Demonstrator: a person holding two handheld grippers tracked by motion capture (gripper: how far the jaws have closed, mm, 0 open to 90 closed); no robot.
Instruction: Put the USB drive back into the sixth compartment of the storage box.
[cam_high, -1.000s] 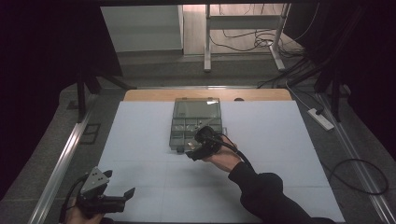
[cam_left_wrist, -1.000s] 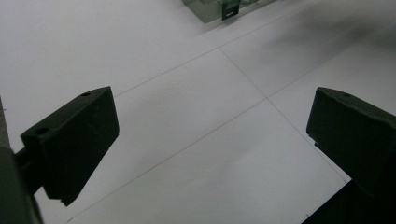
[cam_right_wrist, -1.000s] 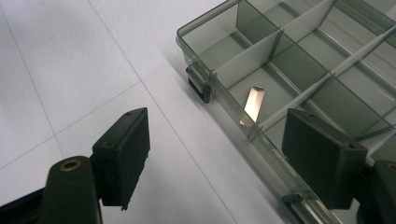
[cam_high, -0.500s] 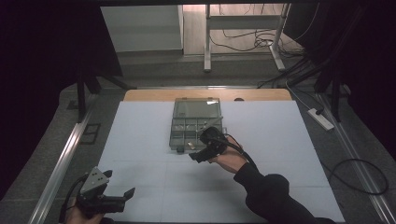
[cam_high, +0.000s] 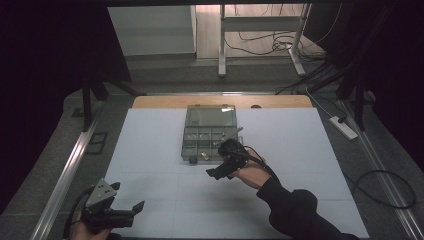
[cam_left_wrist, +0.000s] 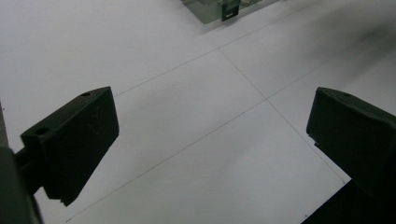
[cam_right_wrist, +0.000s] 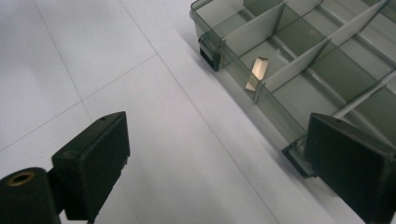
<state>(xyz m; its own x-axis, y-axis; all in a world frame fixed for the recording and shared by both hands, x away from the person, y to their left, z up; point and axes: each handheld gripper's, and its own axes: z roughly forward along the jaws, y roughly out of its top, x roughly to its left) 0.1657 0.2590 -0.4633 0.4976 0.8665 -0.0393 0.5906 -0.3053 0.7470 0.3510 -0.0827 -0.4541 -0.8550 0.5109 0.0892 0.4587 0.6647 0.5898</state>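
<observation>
A clear grey compartment box (cam_high: 209, 134) lies in the middle of the white table with its lid (cam_high: 210, 116) folded back. A small pale piece (cam_right_wrist: 258, 72) rests in one front compartment, and it also shows as the pale piece (cam_high: 204, 156) in the high view. My right gripper (cam_high: 220, 165) hovers just off the box's front edge. Its jaws have just been opening and now stand wide, the right gripper (cam_right_wrist: 217, 140) holding nothing, with one jaw over the box's front latch. My left gripper (cam_high: 129, 196) stays at the table's near left corner. The left gripper (cam_left_wrist: 212, 107) is open over bare table.
The white table sheet (cam_high: 300, 150) is marked with thin grid lines. A wooden strip (cam_high: 160, 101) runs along the far edge. A power strip (cam_high: 343, 127) and cables lie on the floor to the right. A metal rail (cam_high: 70, 165) borders the table's left side.
My right gripper has drawn back a little from the box toward the near side. The left gripper has not moved.
</observation>
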